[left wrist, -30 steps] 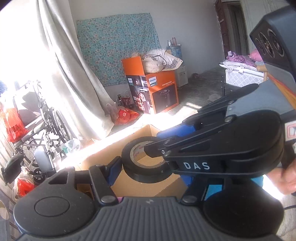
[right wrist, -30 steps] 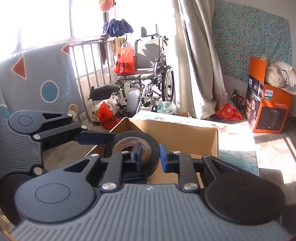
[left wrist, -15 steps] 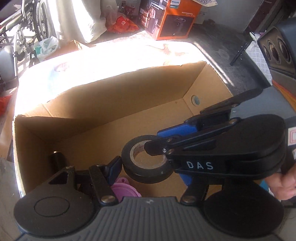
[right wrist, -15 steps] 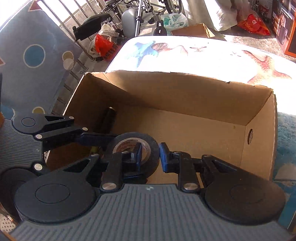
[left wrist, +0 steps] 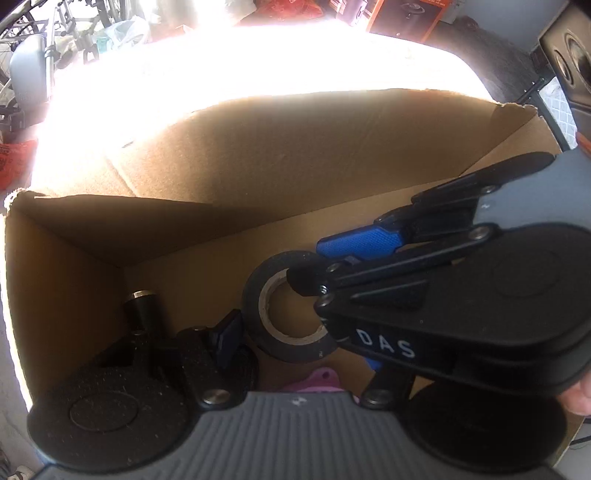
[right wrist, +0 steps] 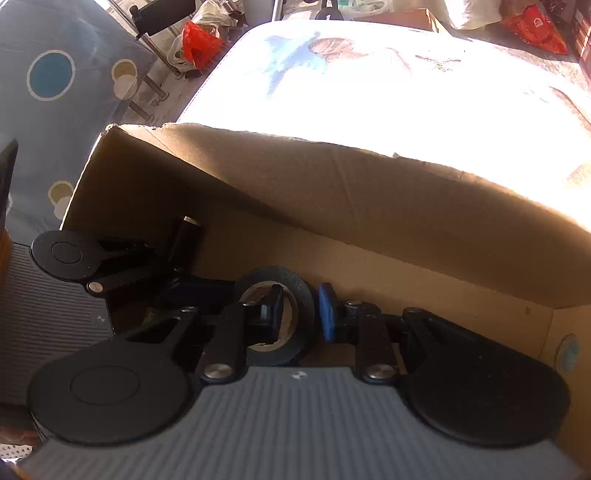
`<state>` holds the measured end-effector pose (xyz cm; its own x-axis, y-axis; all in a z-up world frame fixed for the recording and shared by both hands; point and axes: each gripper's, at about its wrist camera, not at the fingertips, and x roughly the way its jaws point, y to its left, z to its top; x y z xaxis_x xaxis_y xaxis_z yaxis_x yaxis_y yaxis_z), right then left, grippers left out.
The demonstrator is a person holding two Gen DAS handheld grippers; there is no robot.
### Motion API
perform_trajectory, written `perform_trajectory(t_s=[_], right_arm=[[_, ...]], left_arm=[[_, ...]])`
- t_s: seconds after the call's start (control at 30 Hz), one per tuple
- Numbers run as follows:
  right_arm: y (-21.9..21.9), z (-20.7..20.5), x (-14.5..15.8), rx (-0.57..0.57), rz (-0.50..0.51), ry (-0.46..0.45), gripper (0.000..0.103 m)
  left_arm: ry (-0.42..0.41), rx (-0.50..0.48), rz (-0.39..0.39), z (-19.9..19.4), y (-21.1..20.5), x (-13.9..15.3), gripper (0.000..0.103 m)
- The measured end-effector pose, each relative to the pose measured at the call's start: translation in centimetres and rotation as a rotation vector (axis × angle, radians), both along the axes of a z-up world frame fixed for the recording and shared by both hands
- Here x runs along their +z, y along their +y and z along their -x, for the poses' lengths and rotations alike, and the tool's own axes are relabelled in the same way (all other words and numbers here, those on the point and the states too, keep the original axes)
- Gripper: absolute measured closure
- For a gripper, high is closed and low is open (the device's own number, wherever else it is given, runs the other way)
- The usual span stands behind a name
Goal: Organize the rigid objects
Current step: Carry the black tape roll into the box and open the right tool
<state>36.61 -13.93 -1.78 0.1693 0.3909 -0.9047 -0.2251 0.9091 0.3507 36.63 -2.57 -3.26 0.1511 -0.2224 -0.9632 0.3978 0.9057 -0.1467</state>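
Right hand-held gripper (right wrist: pixel 301 314) is clamped on the wall of a black roll of tape with a pale cardboard core (right wrist: pixel 275 317) — one finger inside the core, one outside. Left hand-held gripper (left wrist: pixel 295 332) stands about half open, straddling the same roll; contact cannot be confirmed. The roll hangs low inside an open brown cardboard box (left wrist: pixel 295 155), near a black cylinder with a metal cap (left wrist: pixel 142 308) and a pink plastic piece (left wrist: pixel 317 382) — both on the box floor.

I'm in a lived-in room of a home. Beyond my cardboard box (right wrist: pixel 332 192) lies a sunlit printed sheet (right wrist: pixel 369 74), with a wheelchair (left wrist: pixel 29 74) far left, red plastic bags (right wrist: pixel 201 40) on the floor and an orange appliance carton (left wrist: pixel 402 14) far right.
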Motion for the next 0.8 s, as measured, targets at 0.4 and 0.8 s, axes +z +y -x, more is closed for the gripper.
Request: perform_trajectory(t_s=[0.4, 0.8], right_arm=[[0.5, -1.3, -0.8, -0.072, -0.110, -0.024, 0.077], [-4.5, 1.8, 6.1, -0.184, -0.280, -0.114, 0.061]], left_arm=[[-0.073, 0.076, -0.068, 0.6, 1.6, 0.7, 0.035], [-0.246, 0.050, 0.008, 3.6, 1.4, 7.0, 0.026]])
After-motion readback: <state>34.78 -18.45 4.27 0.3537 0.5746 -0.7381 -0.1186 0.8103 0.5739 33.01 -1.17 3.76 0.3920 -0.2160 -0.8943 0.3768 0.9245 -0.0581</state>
